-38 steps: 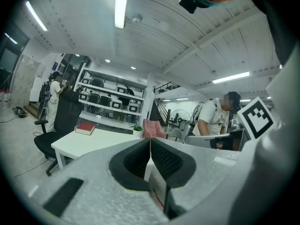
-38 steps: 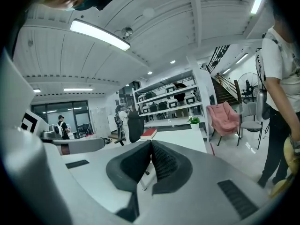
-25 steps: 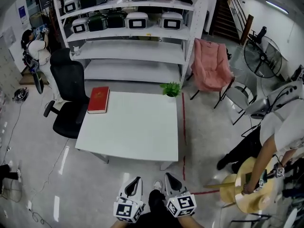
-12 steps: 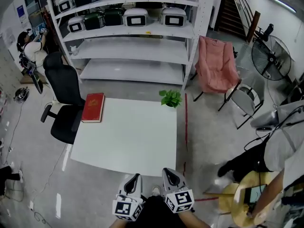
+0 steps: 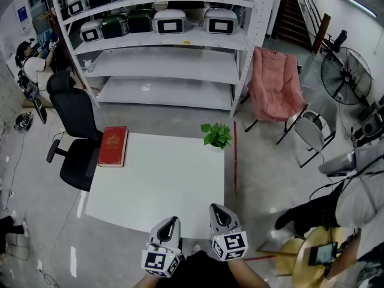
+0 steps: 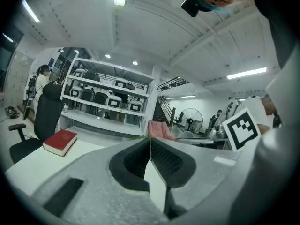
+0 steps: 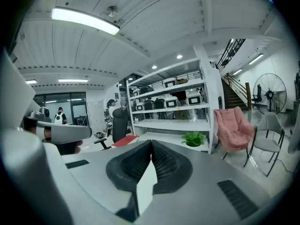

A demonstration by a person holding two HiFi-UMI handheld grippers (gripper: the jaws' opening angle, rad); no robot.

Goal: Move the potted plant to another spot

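Note:
A small green potted plant (image 5: 216, 135) stands at the far right corner of the white table (image 5: 162, 185); it also shows in the right gripper view as the plant (image 7: 194, 138). Both grippers hover at the table's near edge, far from the plant. My left gripper (image 5: 170, 226) is shut with nothing in it, its jaws pressed together (image 6: 150, 142). My right gripper (image 5: 218, 213) is shut and empty too (image 7: 151, 144). In the left gripper view the plant is hidden behind the jaws.
A red book (image 5: 113, 146) lies at the table's far left corner, next to a black office chair (image 5: 73, 131). White shelving (image 5: 162, 47) stands behind the table. A pink chair (image 5: 273, 86) and a fan (image 5: 342, 77) are at the right. A person (image 5: 360, 209) sits at the lower right.
The view has moved forward toward the table, so the table, book and plant sit lower in the head view. Both grippers stay shut and now reach the table's near edge.

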